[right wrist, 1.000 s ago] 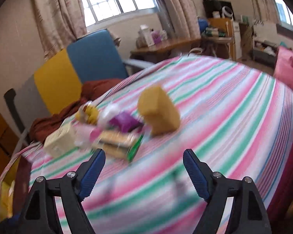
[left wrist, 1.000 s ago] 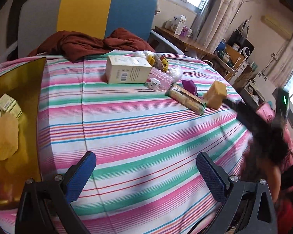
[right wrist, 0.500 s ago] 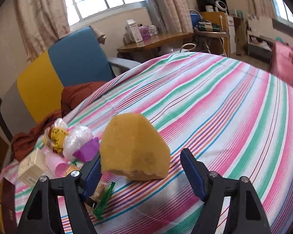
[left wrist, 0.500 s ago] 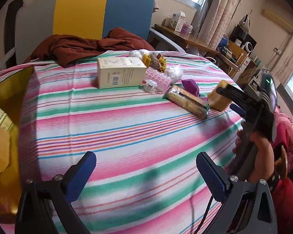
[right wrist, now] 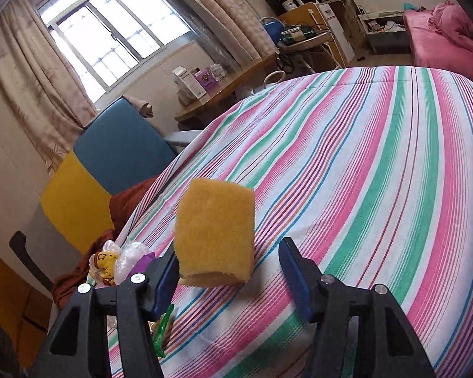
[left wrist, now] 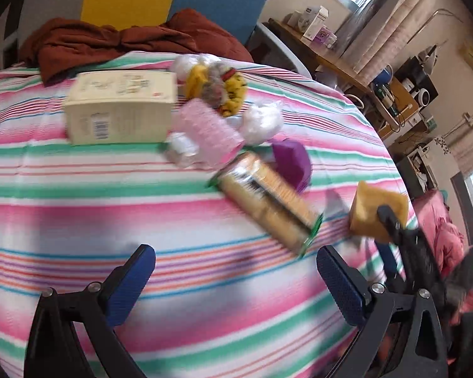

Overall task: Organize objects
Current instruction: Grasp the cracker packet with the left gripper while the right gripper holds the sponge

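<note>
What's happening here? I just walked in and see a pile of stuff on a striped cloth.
A person is tidying small things off a striped tablecloth with a handheld gripper in each hand. The right gripper has been closing around a yellow sponge; one finger touches it, the other is still apart, so it is not gripped yet. The left gripper is open and empty, pointing at the pile: a cracker packet, a cream box, a pink roller and a purple thing.
</note>
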The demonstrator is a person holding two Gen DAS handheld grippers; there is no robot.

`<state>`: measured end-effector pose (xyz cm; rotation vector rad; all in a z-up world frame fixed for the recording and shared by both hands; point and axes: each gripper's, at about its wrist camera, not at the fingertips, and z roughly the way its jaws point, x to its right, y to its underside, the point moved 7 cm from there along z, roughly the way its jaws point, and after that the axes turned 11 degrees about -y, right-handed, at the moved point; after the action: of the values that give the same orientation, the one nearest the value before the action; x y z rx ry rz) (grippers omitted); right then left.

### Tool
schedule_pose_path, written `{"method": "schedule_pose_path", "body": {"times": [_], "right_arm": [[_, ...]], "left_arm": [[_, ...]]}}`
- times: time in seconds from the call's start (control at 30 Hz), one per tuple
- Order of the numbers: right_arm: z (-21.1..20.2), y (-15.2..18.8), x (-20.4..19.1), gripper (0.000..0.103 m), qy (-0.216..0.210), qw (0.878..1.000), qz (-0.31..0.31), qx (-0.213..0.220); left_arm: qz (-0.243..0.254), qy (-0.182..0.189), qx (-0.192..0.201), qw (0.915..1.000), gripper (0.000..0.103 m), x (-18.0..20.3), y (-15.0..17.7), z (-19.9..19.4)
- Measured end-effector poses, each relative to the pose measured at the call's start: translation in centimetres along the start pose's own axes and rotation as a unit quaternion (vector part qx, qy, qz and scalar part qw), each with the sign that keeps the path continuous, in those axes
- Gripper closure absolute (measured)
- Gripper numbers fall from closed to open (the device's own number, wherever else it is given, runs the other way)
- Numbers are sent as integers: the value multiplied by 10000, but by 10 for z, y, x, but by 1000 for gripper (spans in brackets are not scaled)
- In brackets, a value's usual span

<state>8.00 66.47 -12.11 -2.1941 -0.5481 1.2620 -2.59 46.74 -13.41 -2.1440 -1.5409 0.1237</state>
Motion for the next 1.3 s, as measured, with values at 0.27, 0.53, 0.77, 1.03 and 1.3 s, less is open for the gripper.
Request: {"method": "schedule_pose_path", "body": {"times": [0.27,0.53,0.77,1.03,1.3], "right_arm": [[-5,0,11,43,-143,9993,295,190],[-5,1,9,43,-130,9992,283,238],[-7,1,12,43,-97,9988,347,344],[-8,2,12,43,-85,9987,328,384],[-7,1,9,43,-70,9990,287,349]], "left_arm": [[-119,-194,-290,9993,0,39,-10,34],[-280,-518,-285,9979,0,46,-30,49],[1072,-996,116,9892,15,52,-13,48],[779,-502,243,9954,35,5,-4,18],[981,-901,663,9889,27,4,-9,28]]}}
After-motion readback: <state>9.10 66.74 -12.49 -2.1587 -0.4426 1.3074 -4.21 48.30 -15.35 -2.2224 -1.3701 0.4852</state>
